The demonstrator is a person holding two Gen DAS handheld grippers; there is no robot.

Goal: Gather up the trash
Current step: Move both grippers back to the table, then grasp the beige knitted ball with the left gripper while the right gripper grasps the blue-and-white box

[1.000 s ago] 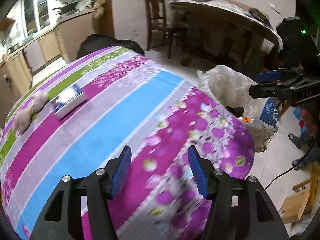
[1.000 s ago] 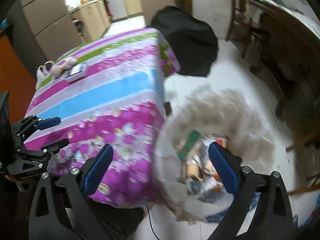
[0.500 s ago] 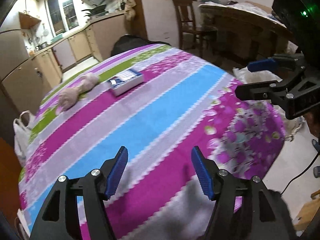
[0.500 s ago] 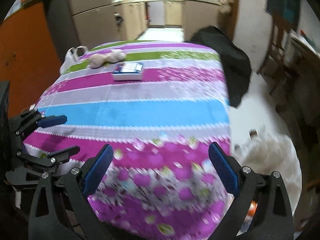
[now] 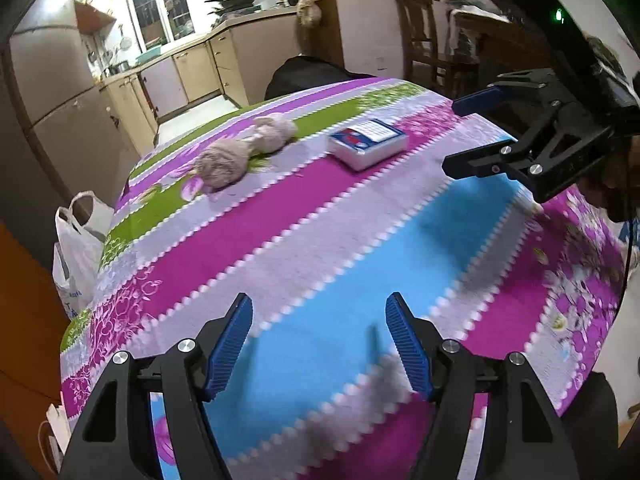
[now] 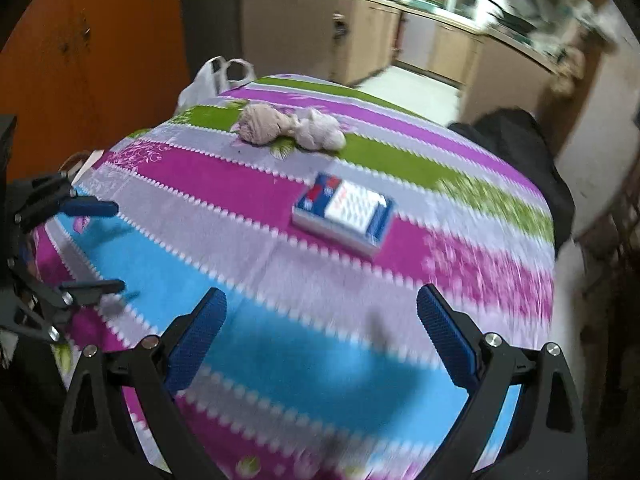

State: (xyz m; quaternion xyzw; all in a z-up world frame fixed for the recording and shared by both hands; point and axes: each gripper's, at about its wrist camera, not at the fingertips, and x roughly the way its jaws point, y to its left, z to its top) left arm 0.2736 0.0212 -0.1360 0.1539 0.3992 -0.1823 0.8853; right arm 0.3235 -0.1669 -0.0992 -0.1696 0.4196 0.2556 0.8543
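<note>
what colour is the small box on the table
Blue, white and red box, clearest in the right wrist view.

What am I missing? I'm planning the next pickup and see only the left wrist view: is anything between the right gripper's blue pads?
Observer: No. The right wrist view shows the right gripper open, with only the striped tablecloth between its pads.
Operator: What lies ahead of it?
Observer: The flat blue-and-white cardboard box, beyond the pads and apart from them.
Operator: And the crumpled beige wads?
Observer: From there they sit farther off than the box, on the green stripe, a little to its left.
</note>
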